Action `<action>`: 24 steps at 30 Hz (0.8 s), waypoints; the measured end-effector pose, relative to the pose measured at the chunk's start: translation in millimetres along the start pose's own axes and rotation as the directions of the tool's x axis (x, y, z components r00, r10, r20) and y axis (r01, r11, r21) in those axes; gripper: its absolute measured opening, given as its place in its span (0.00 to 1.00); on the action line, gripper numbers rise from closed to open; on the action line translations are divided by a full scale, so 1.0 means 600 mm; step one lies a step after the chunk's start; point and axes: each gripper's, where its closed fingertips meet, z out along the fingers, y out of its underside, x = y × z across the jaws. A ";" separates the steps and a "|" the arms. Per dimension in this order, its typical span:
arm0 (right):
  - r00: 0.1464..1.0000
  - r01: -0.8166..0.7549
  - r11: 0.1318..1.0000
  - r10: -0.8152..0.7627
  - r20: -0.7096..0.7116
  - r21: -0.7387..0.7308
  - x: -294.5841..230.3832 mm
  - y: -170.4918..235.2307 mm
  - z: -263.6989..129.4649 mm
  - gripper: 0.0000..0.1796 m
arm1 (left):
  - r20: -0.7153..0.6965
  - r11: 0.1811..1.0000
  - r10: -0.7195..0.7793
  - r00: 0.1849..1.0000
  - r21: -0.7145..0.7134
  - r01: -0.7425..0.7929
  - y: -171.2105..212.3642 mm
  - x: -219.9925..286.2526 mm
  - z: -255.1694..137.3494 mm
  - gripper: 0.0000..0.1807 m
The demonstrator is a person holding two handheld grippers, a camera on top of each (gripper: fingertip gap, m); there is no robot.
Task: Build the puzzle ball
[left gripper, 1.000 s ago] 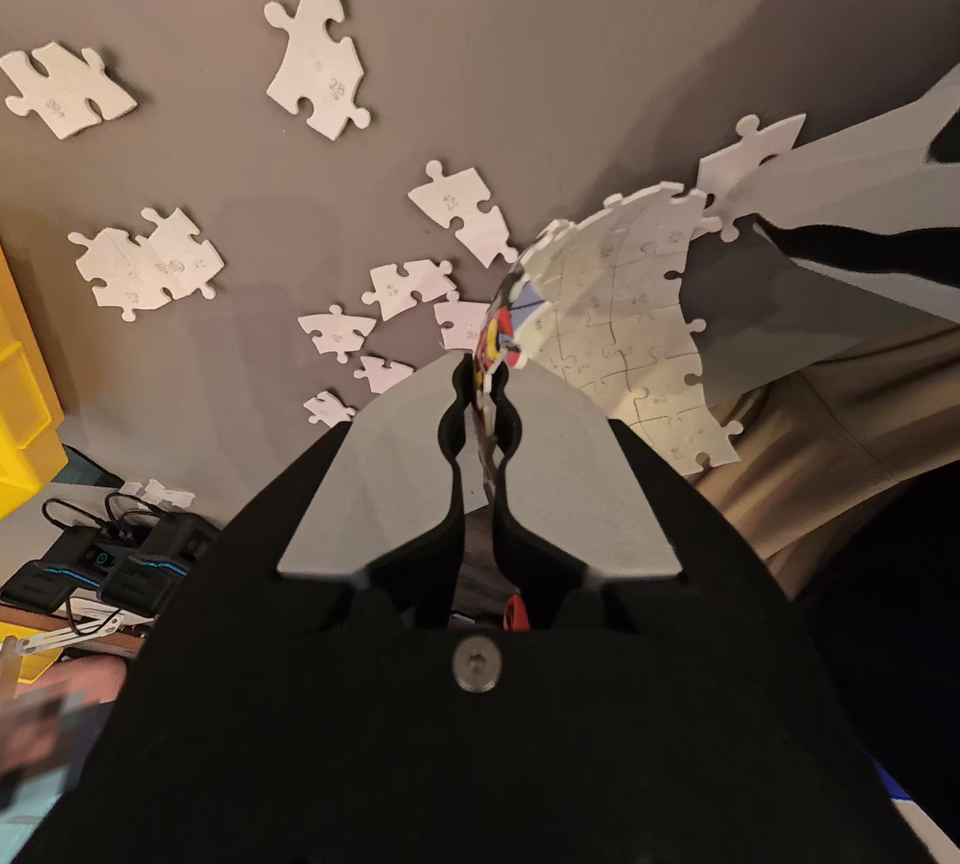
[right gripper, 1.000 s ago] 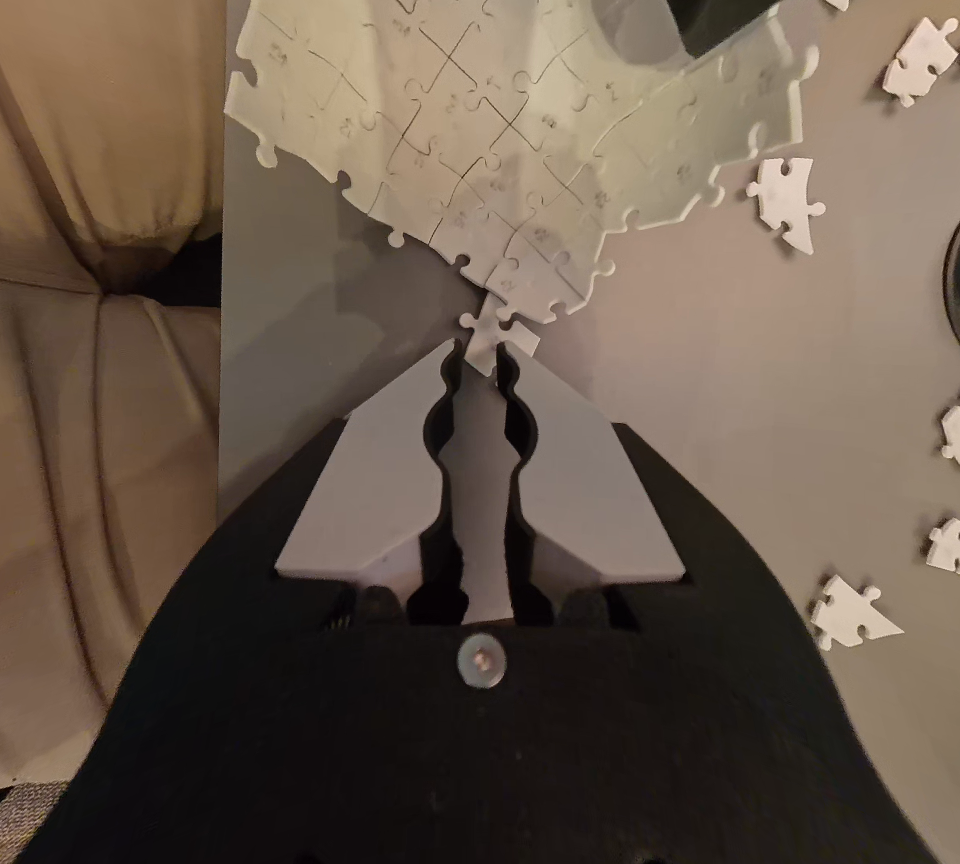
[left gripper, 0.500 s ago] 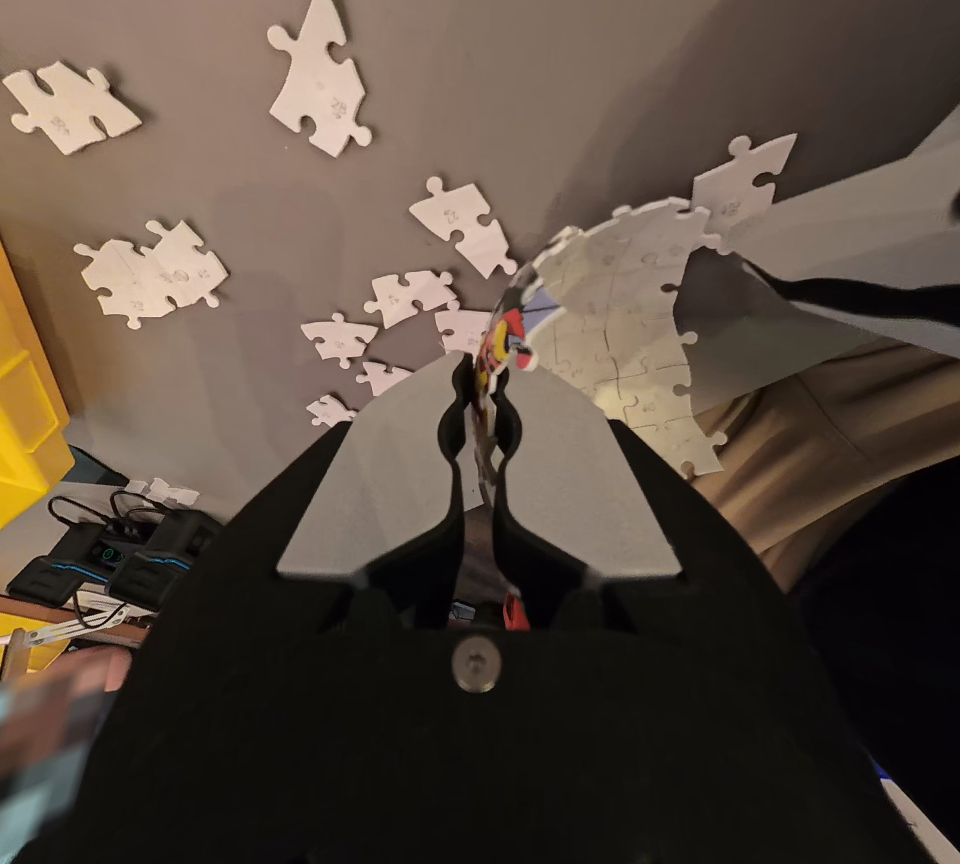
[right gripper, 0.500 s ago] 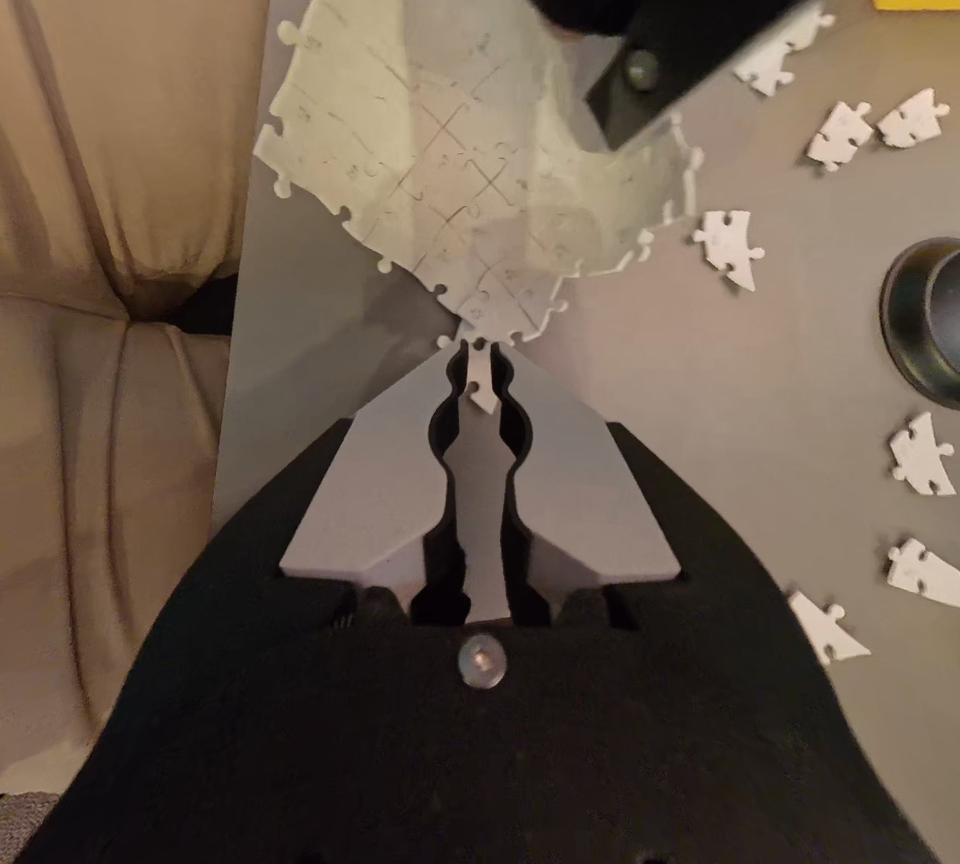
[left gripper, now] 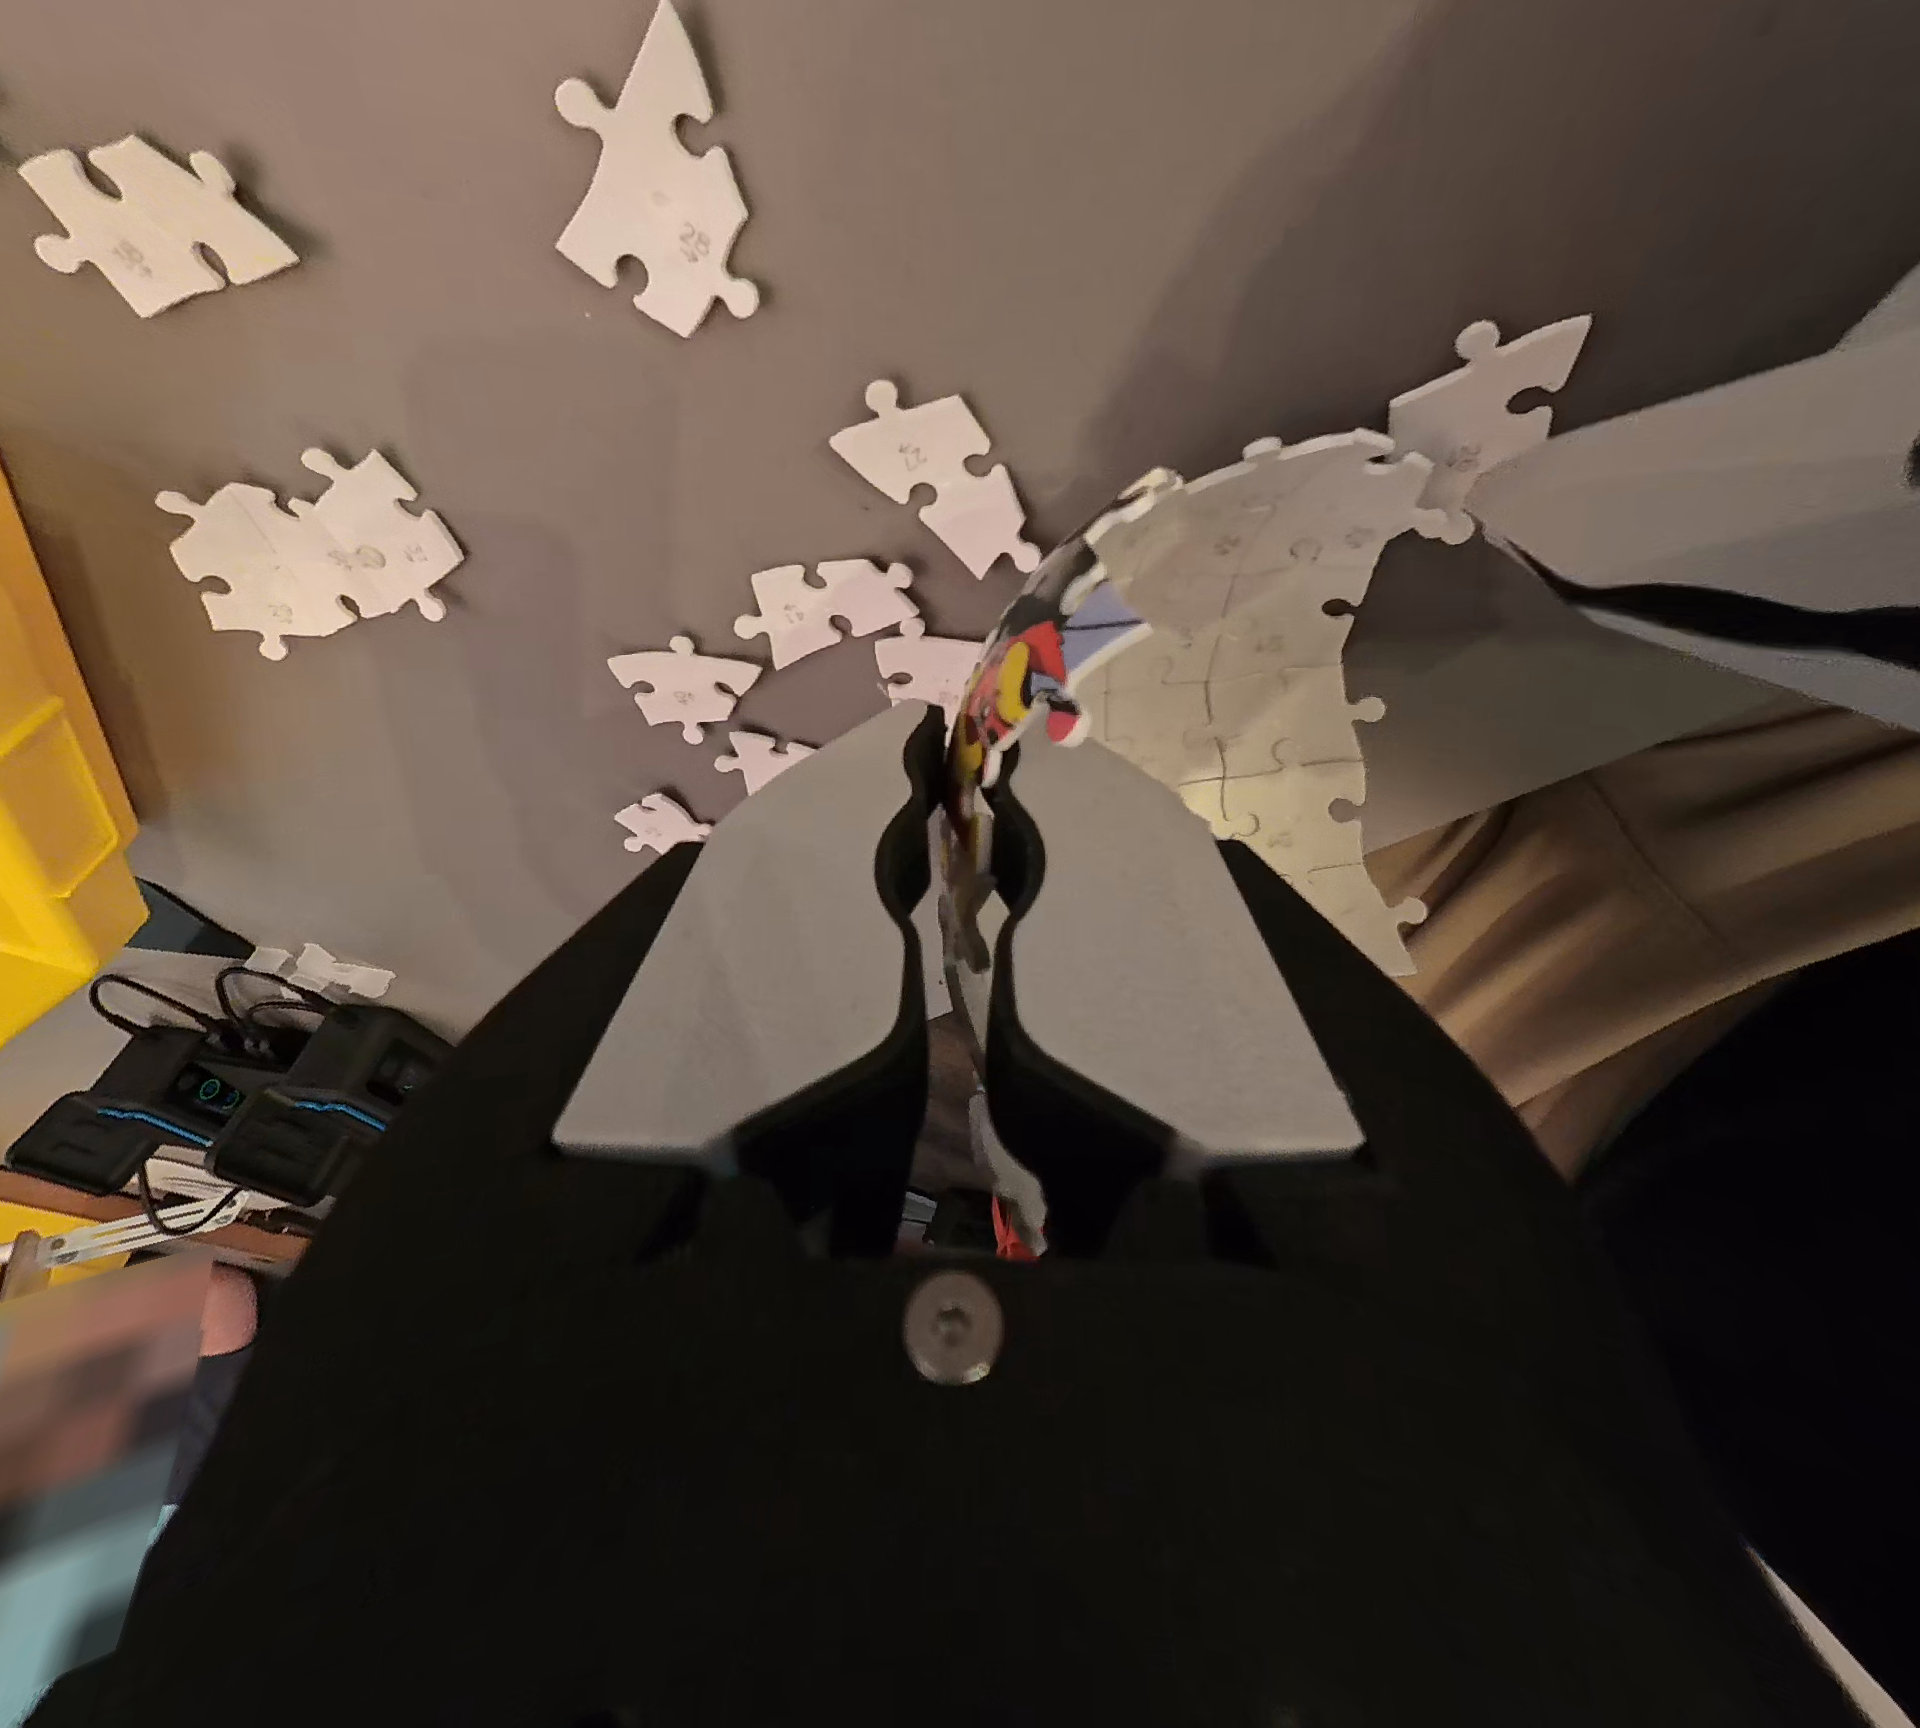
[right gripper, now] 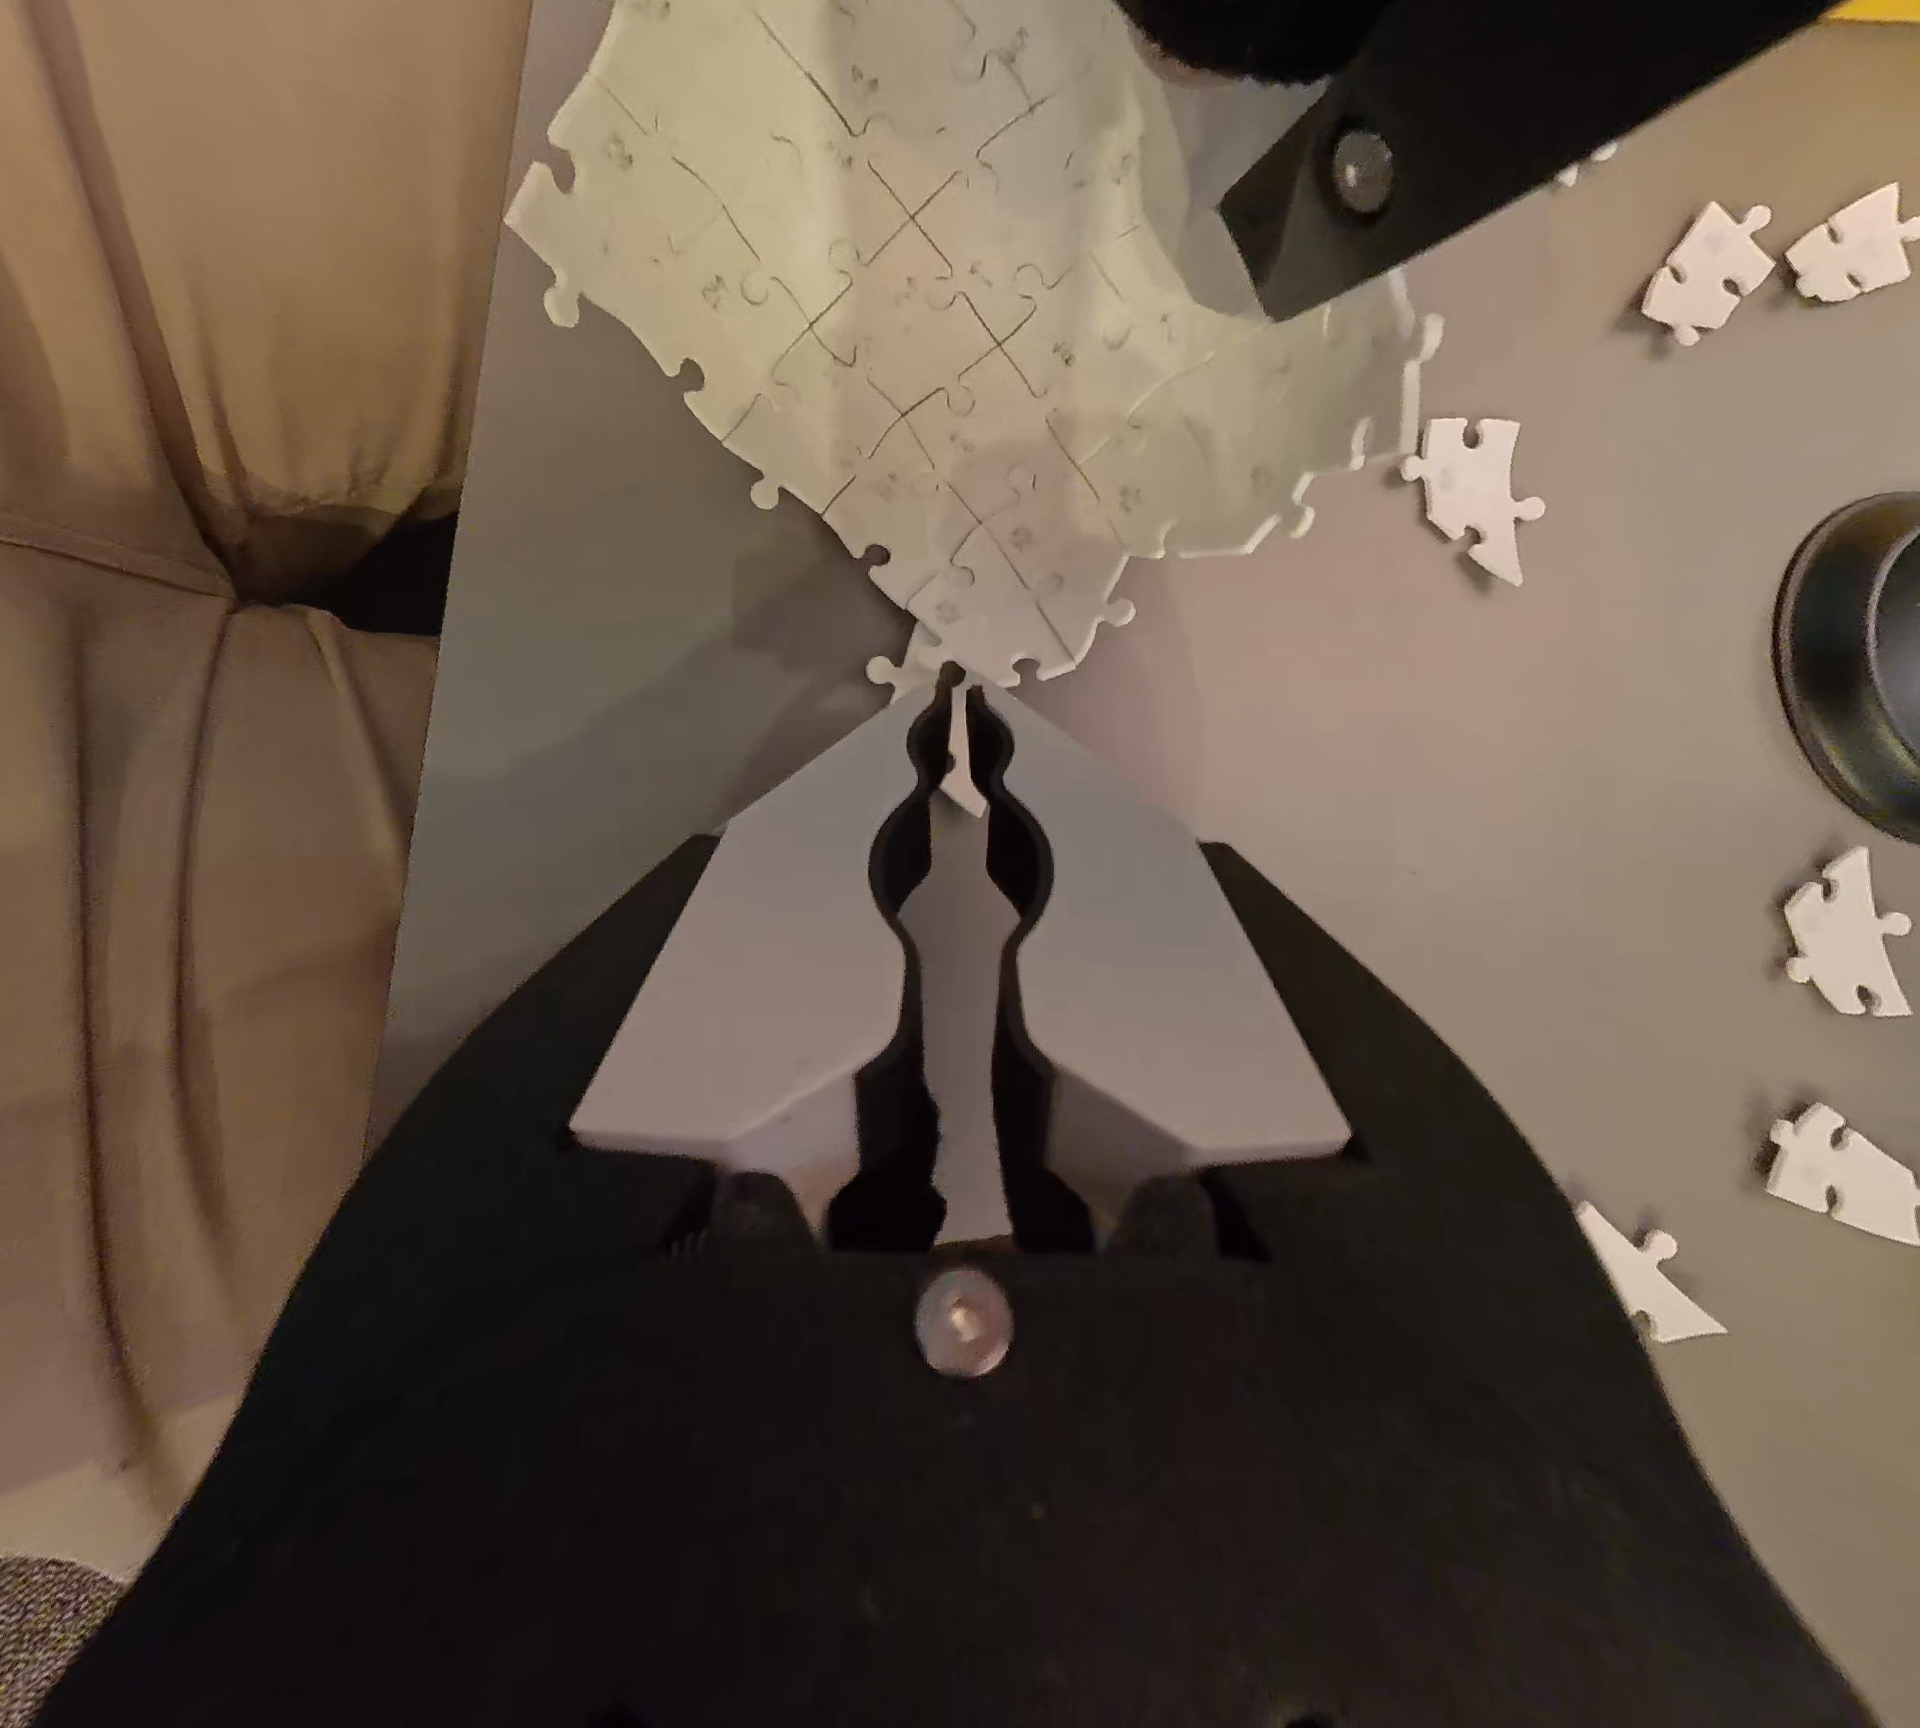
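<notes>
Our left hand-held gripper [left gripper: 961,743] clamps the curved puzzle shell [left gripper: 1247,639]; our right hand-held gripper [right gripper: 961,702] pinches a loose piece [right gripper: 964,759] touching its edge.

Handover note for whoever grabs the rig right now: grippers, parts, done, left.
Left gripper: shut on the rim of the partial puzzle shell, holding it up off the grey table.
Right gripper: shut on a single white piece, its tip touching the shell's lowest edge.
Done: a curved section of many joined pieces.
Left: seat the held piece, then add the loose pieces scattered blank side up on the table; some are already joined in pairs.
A black ring stand sits at the right edge.
</notes>
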 end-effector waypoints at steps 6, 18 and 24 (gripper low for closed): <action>1.000 0.014 1.000 -0.014 0.009 0.017 -0.001 -0.007 0.003 0.00 | 0.004 1.000 -0.007 1.000 -0.007 0.007 -0.002 -0.001 -0.001 0.03; 0.999 0.032 0.999 -0.032 -0.005 0.016 0.001 -0.012 0.001 0.00 | 0.006 1.000 -0.022 1.000 -0.015 0.023 -0.005 -0.004 0.001 0.03; 0.998 0.055 0.998 -0.055 -0.022 -0.005 0.008 -0.008 0.018 0.00 | 0.013 0.999 -0.022 1.000 -0.026 0.023 -0.008 -0.004 0.001 0.04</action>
